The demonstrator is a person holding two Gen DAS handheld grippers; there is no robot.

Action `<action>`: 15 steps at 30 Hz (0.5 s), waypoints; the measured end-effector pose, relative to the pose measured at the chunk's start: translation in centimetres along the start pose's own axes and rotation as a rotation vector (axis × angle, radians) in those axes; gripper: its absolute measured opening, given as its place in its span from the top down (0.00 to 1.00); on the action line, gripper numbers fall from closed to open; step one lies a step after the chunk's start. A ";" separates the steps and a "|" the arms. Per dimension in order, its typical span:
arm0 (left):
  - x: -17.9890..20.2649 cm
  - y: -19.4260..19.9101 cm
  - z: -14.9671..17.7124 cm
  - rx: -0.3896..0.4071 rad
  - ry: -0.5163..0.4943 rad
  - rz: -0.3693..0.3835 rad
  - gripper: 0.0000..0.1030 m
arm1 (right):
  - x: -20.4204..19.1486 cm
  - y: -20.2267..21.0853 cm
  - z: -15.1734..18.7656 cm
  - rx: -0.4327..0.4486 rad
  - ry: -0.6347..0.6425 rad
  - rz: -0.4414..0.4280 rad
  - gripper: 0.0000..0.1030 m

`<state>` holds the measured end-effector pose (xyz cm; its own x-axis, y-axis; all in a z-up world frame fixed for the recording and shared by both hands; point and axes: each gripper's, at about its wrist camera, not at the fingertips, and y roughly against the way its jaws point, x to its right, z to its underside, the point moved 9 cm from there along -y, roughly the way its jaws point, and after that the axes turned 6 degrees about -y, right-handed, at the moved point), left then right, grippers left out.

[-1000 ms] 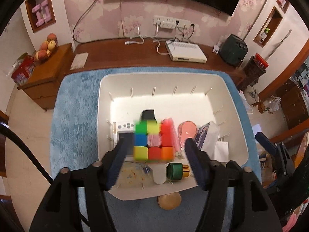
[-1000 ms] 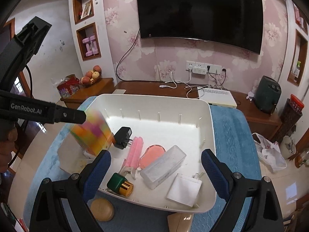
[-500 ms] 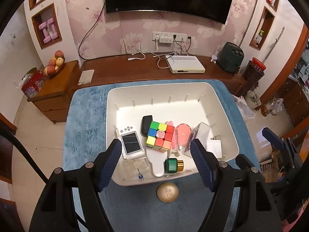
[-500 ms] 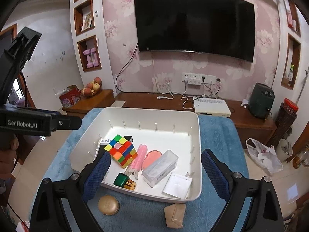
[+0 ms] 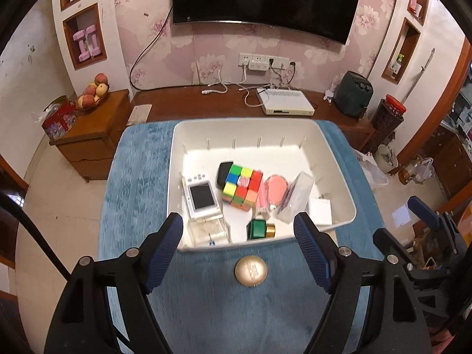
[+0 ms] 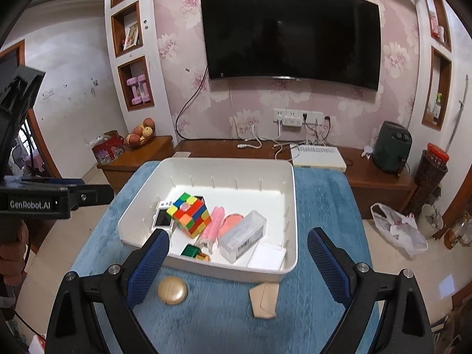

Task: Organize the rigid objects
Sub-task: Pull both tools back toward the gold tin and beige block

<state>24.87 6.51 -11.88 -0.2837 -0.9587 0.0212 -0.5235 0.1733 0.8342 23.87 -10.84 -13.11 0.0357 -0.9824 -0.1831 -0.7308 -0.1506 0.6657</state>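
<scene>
On the blue cloth [image 5: 138, 183], a white bin [image 5: 336, 159] below the TV [image 6: 290, 37].

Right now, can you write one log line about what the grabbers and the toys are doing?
left gripper: open, empty | right gripper: open, empty | puzzle cube: in white bin | gold compact, tan pouch: on blue mat, outside bin

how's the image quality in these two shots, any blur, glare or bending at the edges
Left wrist view: strong fisheye bending, dark corners; the cube and nearby items in the bin look slightly soft, with a bright patch on the bin's far floor. Right wrist view: sharper, the cube is crisp; walls and shelves bow outward, and the TV shows faint reflections.
</scene>
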 end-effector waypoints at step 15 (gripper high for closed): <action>0.0 -5.7 6.2 -0.168 0.050 0.050 0.22 | 2.4 -6.0 7.8 -0.247 -0.107 0.026 0.07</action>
<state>22.90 6.91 -20.09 -0.2637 -0.9605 0.0886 -0.3669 0.1848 0.9117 23.04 -11.41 -23.14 -0.0626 -0.9711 -0.2301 -0.5419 -0.1606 0.8250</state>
